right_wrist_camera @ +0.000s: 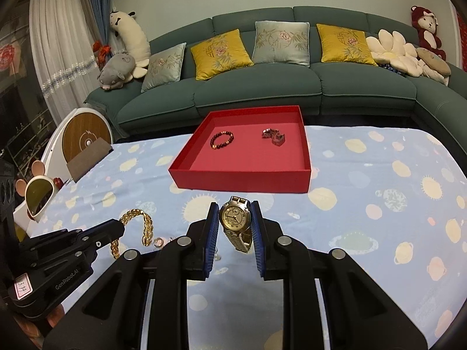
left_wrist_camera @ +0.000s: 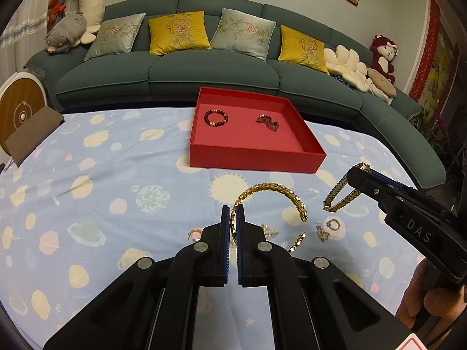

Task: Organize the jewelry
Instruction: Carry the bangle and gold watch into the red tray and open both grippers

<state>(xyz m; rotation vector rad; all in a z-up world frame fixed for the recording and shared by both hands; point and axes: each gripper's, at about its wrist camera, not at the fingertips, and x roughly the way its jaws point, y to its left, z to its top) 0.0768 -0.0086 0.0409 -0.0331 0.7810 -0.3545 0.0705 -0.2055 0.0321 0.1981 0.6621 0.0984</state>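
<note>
My left gripper (left_wrist_camera: 233, 214) is shut on a gold chain bracelet (left_wrist_camera: 280, 195), held above the blue patterned cloth. It also shows in the right wrist view (right_wrist_camera: 146, 221). My right gripper (right_wrist_camera: 235, 213) is shut on a gold wristwatch (right_wrist_camera: 233, 218), whose band (left_wrist_camera: 340, 197) hangs down in the left wrist view. The red tray (left_wrist_camera: 254, 160) lies ahead and holds a dark bead bracelet (left_wrist_camera: 216, 118) and a dark red trinket (left_wrist_camera: 268, 122). Small rings and silver pieces (left_wrist_camera: 328, 229) lie on the cloth beneath the grippers.
A green sofa (left_wrist_camera: 210, 70) with cushions and plush toys runs behind the table. A brown card (left_wrist_camera: 32, 134) and a round wooden-faced device (left_wrist_camera: 20, 110) stand at the left edge. Sunglasses (right_wrist_camera: 38, 195) sit at the far left.
</note>
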